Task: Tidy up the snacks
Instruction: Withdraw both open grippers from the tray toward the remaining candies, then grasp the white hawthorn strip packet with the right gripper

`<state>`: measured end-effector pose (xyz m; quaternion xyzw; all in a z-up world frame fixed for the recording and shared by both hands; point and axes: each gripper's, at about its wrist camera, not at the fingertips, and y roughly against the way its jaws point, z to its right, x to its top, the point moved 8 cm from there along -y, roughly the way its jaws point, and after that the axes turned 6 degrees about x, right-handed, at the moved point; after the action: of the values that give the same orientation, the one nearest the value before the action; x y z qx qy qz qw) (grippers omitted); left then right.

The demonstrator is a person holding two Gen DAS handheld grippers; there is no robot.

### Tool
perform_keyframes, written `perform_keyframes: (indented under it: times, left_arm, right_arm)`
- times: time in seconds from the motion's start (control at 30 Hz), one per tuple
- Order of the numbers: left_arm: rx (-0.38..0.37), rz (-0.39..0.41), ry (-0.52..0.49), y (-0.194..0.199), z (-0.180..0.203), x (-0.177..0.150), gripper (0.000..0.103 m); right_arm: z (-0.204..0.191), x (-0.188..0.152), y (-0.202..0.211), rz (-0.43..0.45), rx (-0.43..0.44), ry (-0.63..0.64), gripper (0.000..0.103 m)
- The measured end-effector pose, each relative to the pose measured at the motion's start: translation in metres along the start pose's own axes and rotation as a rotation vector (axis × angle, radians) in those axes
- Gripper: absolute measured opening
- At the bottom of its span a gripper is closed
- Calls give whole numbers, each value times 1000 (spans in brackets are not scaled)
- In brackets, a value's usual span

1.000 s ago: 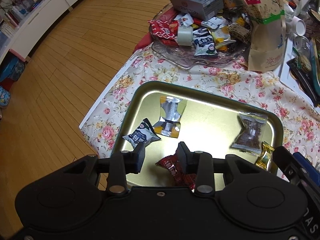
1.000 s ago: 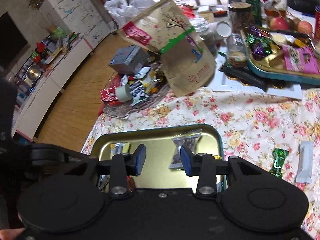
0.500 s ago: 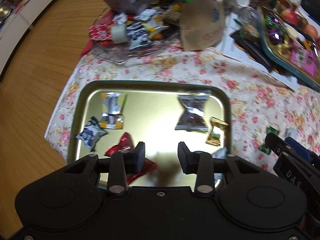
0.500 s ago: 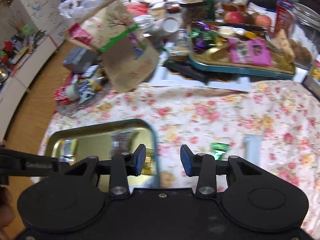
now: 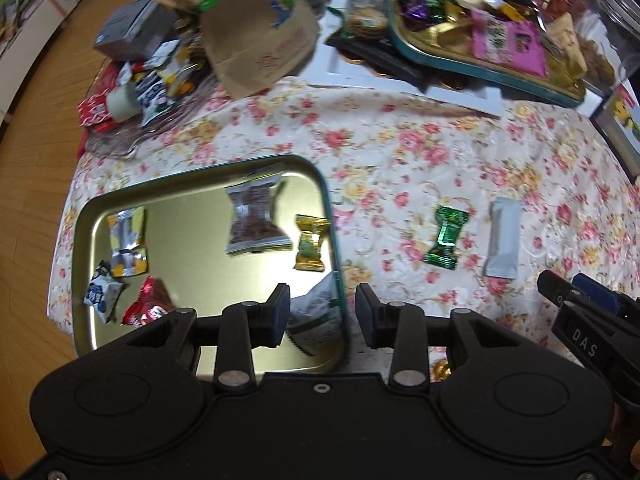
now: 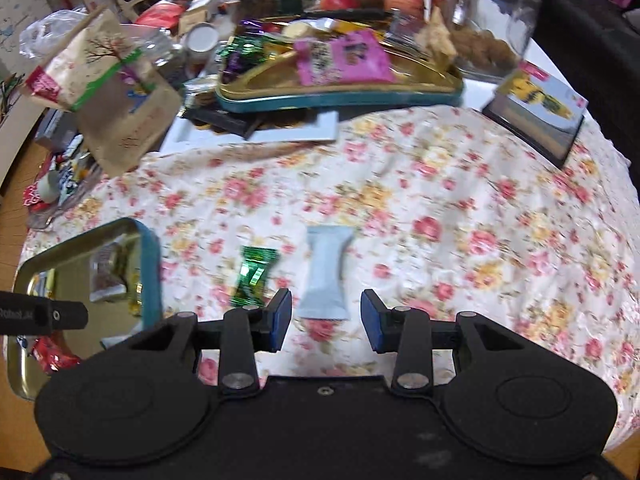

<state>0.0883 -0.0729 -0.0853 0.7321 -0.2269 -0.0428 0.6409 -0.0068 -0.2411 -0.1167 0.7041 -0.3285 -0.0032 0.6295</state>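
A gold tray [image 5: 192, 256] with a teal rim lies on the floral cloth and holds several wrapped snacks: a brown one [image 5: 254, 220], a yellow one [image 5: 310, 244], a silver one [image 5: 127, 242], a red one [image 5: 146, 308]. A green candy [image 5: 444, 237] and a pale blue packet [image 5: 503, 243] lie on the cloth right of the tray. My left gripper [image 5: 322, 314] is open and empty above the tray's right rim. My right gripper [image 6: 326, 316] is open and empty, just short of the pale blue packet [image 6: 326, 272], with the green candy [image 6: 254, 276] to its left.
At the back stand a brown paper bag [image 5: 256, 36], a glass dish of snacks [image 5: 148, 92], a second teal tray of sweets [image 6: 340, 76], a glass jar [image 6: 492, 20] and a framed picture [image 6: 536, 116]. The table edge and wooden floor [image 5: 28, 168] are at left.
Both grippers have swung to the right, away from the tray's middle. The right gripper has come over the cloth in front of the pale blue packet. Both stayed open.
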Motion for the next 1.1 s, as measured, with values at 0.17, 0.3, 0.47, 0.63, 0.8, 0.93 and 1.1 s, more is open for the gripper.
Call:
perform_keyframes:
  times: [0.17,0.3,0.47,0.63,0.8,0.93,1.1]
  left_arm:
    - [-26,1,-47,0,29,1,47]
    - [-59,-19,-72,-2,47,-1,47]
    - [-77,-33,-95,-4,62,-3,47]
    - [-93,-53,-90,-6,68,-4,47]
    - [-113,-60,-83,-5,71,-2,47]
    - [-117,-69,-75,-6,72,-1,46]
    - [-130,-74,-68,-6,72,-1,46]
  right_arm:
    - [27,-13,-2,-31,-15,-24,41]
    - [37,-28,-4,-69,-5,-18,41]
    - [36,-49,-7,-112,36,19,41]
    - [28,-66,-12,-130,96,56,41]
    - [16,-77,-14,-135,126,123,41]
    - [10,-82,-20,-139,117,168,41]
    - [7,-87,-29,-150,107,183,41]
